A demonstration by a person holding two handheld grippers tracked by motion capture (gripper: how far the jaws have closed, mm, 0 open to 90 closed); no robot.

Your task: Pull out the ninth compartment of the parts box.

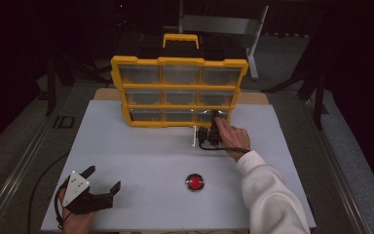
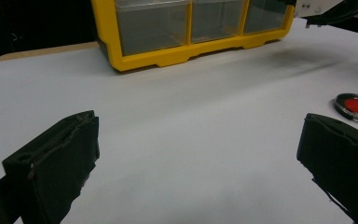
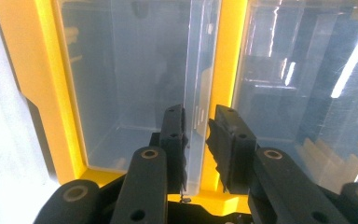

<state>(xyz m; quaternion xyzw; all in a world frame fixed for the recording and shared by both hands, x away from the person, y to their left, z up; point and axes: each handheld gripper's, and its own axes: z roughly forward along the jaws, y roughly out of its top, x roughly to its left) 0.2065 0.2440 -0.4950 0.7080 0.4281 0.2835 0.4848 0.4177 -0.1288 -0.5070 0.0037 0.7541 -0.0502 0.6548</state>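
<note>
A yellow organiser (image 1: 179, 90) with clear drawers is seen standing upright at the far side of the white counter (image 1: 141, 156), its black and yellow handle at the top. The right tongs (image 1: 214, 127) are held by a hand in a white sleeve (image 1: 268, 195) against the bottom row of the organiser, at its right-hand drawer. In the right gripper view the right tongs (image 3: 200, 140) are shown with their jaws narrowed around the clear edge of a drawer (image 3: 199, 88), which rises upright between them beside a yellow divider (image 3: 226, 60). The left jaw lies against the clear plastic, while a thin gap appears on the side of the other; whether the edge is truly pinched cannot be told, so the tongs are taken as not quite clenched on it. The left tongs (image 1: 102, 180) are rested low at the near left corner of the counter, well apart from the organiser, and are fully released: in the left gripper view their jaws stand wide with bare counter between them. A red button (image 1: 194, 182) is found on the counter between the two hands, near the front edge
</note>
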